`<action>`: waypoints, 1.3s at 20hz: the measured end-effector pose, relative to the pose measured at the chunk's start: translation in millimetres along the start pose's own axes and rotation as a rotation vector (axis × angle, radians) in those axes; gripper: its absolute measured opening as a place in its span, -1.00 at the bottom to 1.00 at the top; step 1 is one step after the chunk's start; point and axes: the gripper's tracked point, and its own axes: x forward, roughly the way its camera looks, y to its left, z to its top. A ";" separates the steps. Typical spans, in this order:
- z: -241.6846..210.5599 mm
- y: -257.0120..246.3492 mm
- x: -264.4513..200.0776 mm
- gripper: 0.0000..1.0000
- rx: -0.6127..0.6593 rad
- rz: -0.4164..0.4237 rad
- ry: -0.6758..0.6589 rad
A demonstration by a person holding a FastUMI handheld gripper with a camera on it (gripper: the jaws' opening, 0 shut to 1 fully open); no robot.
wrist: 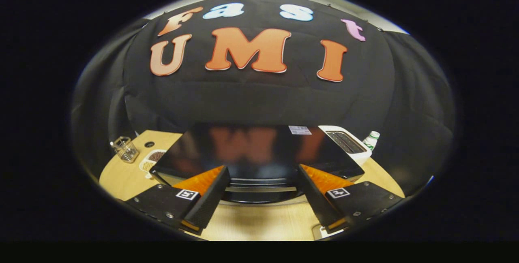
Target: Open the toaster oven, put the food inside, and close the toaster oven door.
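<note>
A black toaster oven (259, 149) stands on the round wooden table (121, 178), and I look down on its glossy top. Its silver door handle (259, 189) runs along the front edge, just below the top. My gripper (263, 169) is open, its fingers spread wide to either side of the handle's middle; the left fingertip (219, 178) and the right one (308, 178) hang over the oven's front corners. Nothing is held between them. To the left of the oven lies a small white dish (145, 165) with brown food (156, 156) in it.
A clear glass (125, 148) stands at the table's far left, beyond the dish. Behind the oven's right side are a white slot toaster (348, 143) and a bottle with a green cap (372, 138). A white object's edge (324, 231) shows under the right finger.
</note>
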 end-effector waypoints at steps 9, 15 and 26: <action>-27.5 -2.5 -36.7 1.00 0.037 0.019 0.020; -60.6 -4.9 -70.4 0.99 0.042 0.030 0.061; -113.7 -6.0 -99.7 0.99 0.051 0.048 0.116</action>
